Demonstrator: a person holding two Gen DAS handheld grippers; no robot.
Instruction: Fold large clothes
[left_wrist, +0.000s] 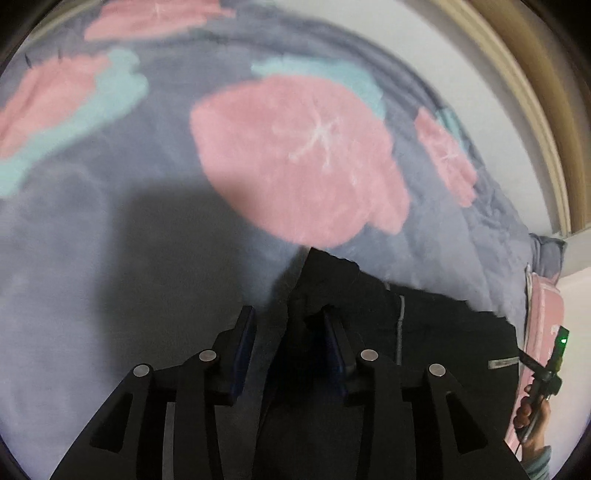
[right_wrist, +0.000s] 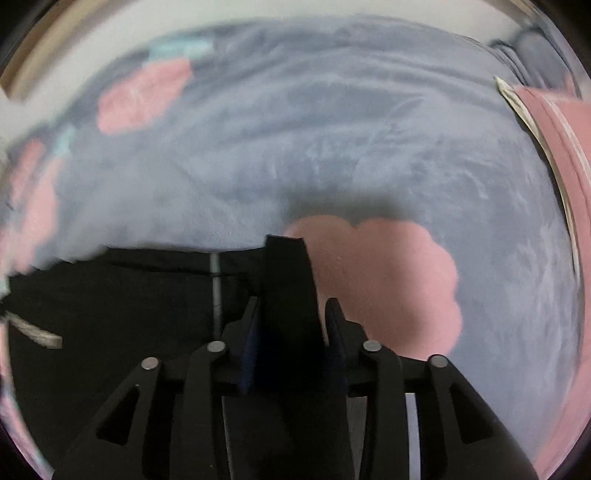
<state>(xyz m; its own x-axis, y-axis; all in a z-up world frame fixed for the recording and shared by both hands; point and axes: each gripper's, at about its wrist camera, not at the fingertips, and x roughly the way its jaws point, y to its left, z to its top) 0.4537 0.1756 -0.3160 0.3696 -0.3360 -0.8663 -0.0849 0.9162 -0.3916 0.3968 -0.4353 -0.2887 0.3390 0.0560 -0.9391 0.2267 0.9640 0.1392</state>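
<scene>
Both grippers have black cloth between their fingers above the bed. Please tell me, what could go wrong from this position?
1. The right gripper holds only a narrow strip of the black garment; it may slip out when pulled.
2. The left gripper holds a bunched corner, and its jaws look not fully shut, so its hold may be weak.
3. The garment hangs near the fleece blanket; dragging could wrinkle the fold.

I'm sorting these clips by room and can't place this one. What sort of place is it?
Probably a bedroom, with the work done on a bed. A soft grey blanket with pink flower prints covers the whole surface, a pink pillow-like cushion lies at its edge, and a pale wall rises right behind it.
</scene>
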